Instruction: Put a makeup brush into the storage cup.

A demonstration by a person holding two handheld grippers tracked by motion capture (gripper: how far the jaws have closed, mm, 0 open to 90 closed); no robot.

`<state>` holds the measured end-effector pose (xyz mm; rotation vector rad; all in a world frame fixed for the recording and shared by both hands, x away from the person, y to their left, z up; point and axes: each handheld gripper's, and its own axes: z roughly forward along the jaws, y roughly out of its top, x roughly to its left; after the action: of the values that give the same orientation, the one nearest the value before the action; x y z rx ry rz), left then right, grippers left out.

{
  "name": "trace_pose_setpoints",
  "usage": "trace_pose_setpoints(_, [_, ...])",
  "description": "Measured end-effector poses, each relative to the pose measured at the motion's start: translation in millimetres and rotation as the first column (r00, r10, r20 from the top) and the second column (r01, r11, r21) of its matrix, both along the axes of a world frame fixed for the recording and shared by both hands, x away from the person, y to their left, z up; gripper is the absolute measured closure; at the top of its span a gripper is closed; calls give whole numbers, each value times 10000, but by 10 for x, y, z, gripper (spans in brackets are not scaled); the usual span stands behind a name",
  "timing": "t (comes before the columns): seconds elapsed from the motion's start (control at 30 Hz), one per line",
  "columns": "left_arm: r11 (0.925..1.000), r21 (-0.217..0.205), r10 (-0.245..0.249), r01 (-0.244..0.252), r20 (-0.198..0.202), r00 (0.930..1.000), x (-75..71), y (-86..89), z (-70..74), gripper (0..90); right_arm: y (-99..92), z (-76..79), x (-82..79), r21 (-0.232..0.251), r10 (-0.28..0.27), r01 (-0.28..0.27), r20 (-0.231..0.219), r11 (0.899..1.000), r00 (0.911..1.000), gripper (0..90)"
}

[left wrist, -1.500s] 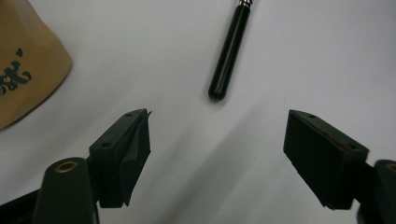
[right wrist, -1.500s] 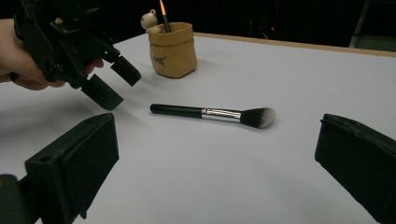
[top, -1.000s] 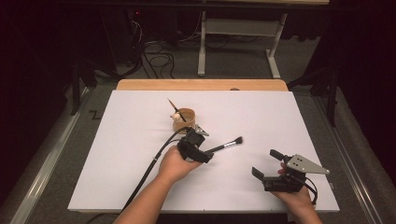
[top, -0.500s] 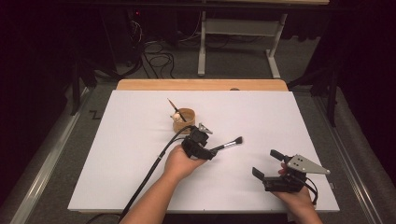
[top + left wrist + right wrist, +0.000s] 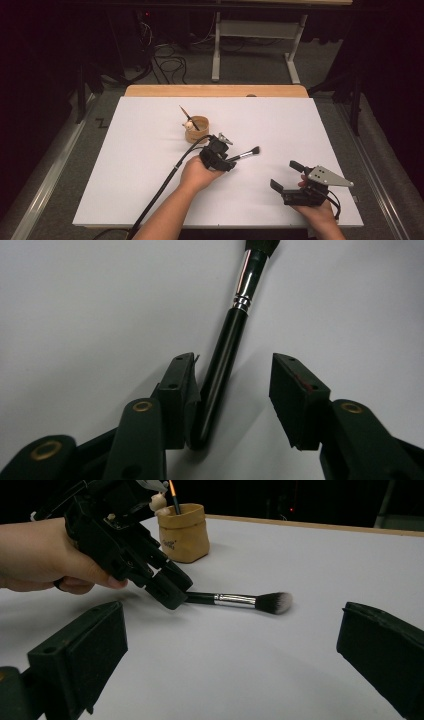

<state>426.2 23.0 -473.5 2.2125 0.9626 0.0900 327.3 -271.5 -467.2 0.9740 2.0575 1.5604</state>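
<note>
A black-handled makeup brush (image 5: 246, 153) with a silver ferrule lies flat on the white table (image 5: 300, 125), bristles pointing right. My left gripper (image 5: 227, 162) straddles the end of its handle. In the left gripper view the brush handle (image 5: 227, 347) rests against the left pad (image 5: 180, 385), while the right pad (image 5: 295, 400) stands clear of it. These jaws have just been closing around the handle, and the left gripper (image 5: 235, 362) is still open. My right gripper (image 5: 285, 175) rests open near the front right, nothing between its jaws, facing the brush (image 5: 240, 600).
A small tan cup (image 5: 196, 129) with a thin pencil-like brush and a small figure in it stands just behind the left gripper. The left gripper's cable (image 5: 165, 185) trails toward the front edge. A wooden strip (image 5: 215, 90) borders the far side of the table.
The left gripper has edged slightly right along the brush handle and its jaws have narrowed around it. The brush and the right gripper have stayed put.
</note>
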Motion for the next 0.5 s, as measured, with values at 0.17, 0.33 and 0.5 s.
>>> trace_pose_setpoints(0.17, [10000,55,-54,54,-14,10000,2,1,-9,575,-2,2,-1,16,-15,15,-6,10000,10000,7])
trace_pose_setpoints(0.33, [9980,446,-448,441,155,9989,21,28,1,629,-5,2,2,9,-23,23,8,10000,10000,7])
trace_pose_setpoints(0.5, [9972,507,-550,542,159,9984,15,24,-1,661,-7,1,4,38,-46,46,-21,10000,10000,8])
